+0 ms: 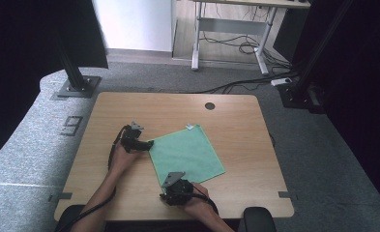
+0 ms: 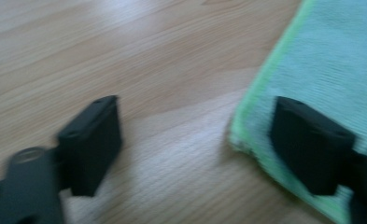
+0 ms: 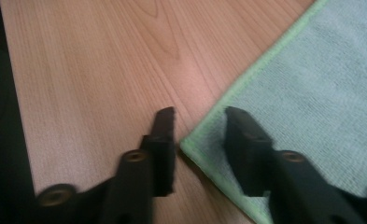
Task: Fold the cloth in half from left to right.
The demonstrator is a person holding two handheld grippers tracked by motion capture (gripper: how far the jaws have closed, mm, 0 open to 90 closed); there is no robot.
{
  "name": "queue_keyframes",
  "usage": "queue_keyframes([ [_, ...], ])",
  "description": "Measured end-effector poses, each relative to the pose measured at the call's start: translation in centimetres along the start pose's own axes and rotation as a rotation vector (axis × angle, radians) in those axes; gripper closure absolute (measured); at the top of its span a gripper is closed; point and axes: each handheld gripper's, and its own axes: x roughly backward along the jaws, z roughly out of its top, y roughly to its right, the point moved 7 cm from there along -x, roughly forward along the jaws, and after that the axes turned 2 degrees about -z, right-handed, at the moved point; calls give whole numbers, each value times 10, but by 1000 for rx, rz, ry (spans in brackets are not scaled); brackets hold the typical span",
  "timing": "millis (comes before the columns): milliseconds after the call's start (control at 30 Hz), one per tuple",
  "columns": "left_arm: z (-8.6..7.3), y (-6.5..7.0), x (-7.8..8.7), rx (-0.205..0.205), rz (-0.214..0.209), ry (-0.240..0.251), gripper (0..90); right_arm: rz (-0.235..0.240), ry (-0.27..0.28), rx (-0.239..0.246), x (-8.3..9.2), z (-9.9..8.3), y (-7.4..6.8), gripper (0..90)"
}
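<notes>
Wooden table (image 1: 226, 121) bears one green cloth (image 1: 187, 153), two claws at its corners.

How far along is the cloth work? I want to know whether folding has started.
Nothing is folded: the green cloth lies flat on the table. In hand: the left gripper straddles one corner, the right gripper another, jaws not yet pinching. Left to do: gripping both corners, lifting and folding, probably.
</notes>
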Motion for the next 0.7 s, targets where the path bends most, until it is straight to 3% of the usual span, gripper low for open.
queue_keyframes([
  [133,2,10,3,-26,-33,-2,454,-11,-4,-35,1,-1,6,834],
  [200,2,15,3,-35,-61,-1,614,-7,-6,-51,1,-2,7,851],
  [300,3,19,3,-9,-107,-10,849,-10,-6,-56,1,-1,7,858],
  [400,4,16,7,-8,-78,-32,884,22,12,-72,-2,2,7,861],
  [467,4,11,11,17,-85,-38,885,46,25,-79,-3,5,4,862],
  [700,11,9,22,57,-110,6,885,52,71,-76,2,16,-1,862],
])
